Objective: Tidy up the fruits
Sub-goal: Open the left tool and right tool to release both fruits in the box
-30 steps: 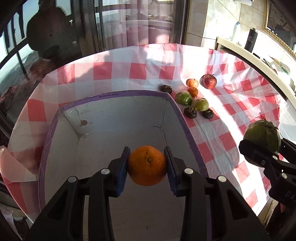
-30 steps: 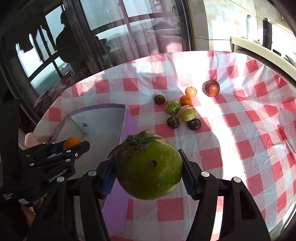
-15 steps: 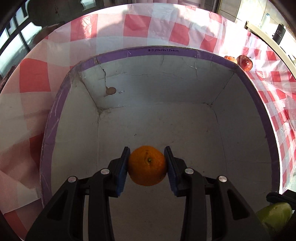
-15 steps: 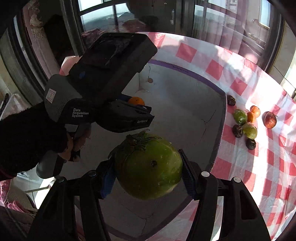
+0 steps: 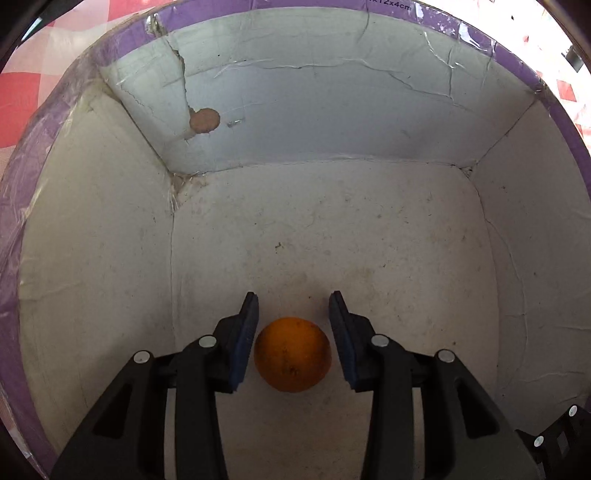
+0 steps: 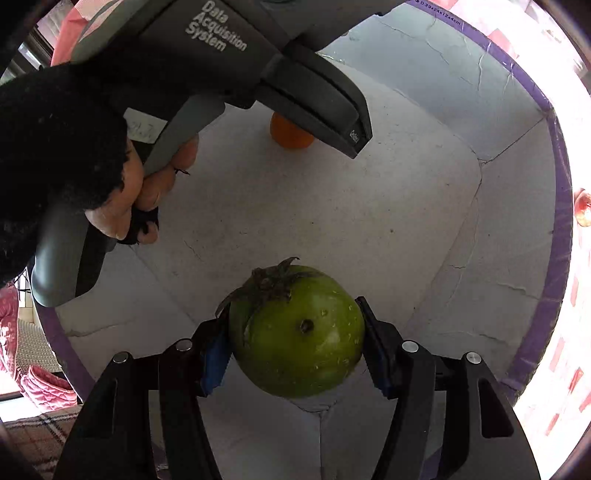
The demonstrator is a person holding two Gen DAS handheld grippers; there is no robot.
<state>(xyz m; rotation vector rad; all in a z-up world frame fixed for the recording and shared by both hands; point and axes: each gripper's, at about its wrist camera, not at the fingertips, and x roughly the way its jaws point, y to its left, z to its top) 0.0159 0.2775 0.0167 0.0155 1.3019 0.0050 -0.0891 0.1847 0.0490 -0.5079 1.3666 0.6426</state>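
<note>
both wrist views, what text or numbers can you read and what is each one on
"Data Acquisition System": white print on the grey body of the left gripper, seen from the right wrist.
"D:29x24x12x4cm": small print on the purple rim of the box; the first characters are small and uncertain.
"x12x4cm": the same print, cut off by the frame edge, on that rim in the left wrist view.
A small white mark by the left gripper's tip: too small to read.

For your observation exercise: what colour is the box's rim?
Purple, on the box's rim; clearest in the left wrist view.
</note>
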